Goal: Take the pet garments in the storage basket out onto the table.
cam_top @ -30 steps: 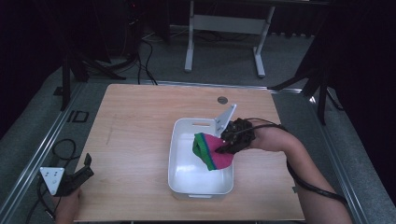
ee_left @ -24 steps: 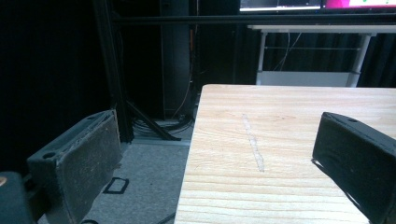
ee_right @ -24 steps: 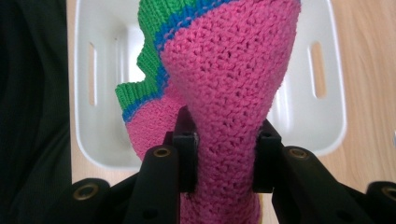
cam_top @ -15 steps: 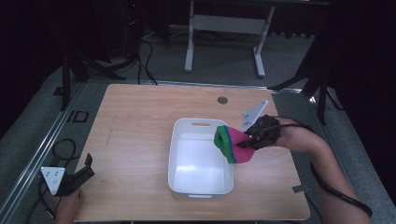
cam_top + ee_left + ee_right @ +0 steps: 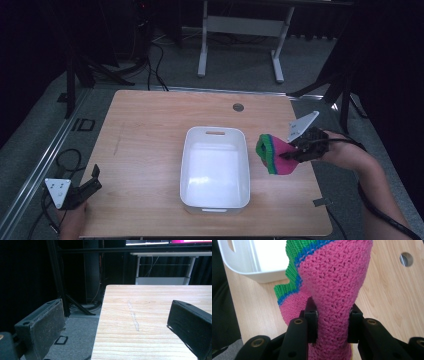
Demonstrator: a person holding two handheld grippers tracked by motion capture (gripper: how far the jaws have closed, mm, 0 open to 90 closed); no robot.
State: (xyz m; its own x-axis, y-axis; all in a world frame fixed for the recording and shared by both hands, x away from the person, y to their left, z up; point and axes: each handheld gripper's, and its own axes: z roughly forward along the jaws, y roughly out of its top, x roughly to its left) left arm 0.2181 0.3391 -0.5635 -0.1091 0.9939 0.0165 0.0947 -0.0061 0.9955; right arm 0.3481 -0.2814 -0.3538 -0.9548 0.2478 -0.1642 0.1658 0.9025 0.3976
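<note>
Right tongs (image 5: 295, 154) clamped on a pink knitted sock with a blue stripe and green ribbed cuff (image 5: 274, 154), jaws pinching the pink body from both sides, as seen close up in the right gripper view (image 5: 332, 325) on the sock (image 5: 337, 280). Sock held up off the light wooden desk (image 5: 145, 145), just beside the right wall of the white rectangular plastic bin (image 5: 215, 170), near but not touching it, over bare wood between bin and desk edge. Bin interior bare white, nothing lying in it.

Judged from this: sock out of the bin and in a firm grip, so the lifting part looks done; setting it down on the desk and letting go looks left to do, though the final spot cannot be told.

Long axis of the sock roughly level in the high view, running from the tongs toward the bin. Green cuff end pointing at the bin, sagging a little downward and flared open; pink end pinched at the tongs, toward the person's right forearm.

Left tongs (image 5: 89, 187) parked at the near left corner of the desk, jaws spread wide with nothing between them, wood showing in the gap in the left gripper view (image 5: 117, 325).
</note>
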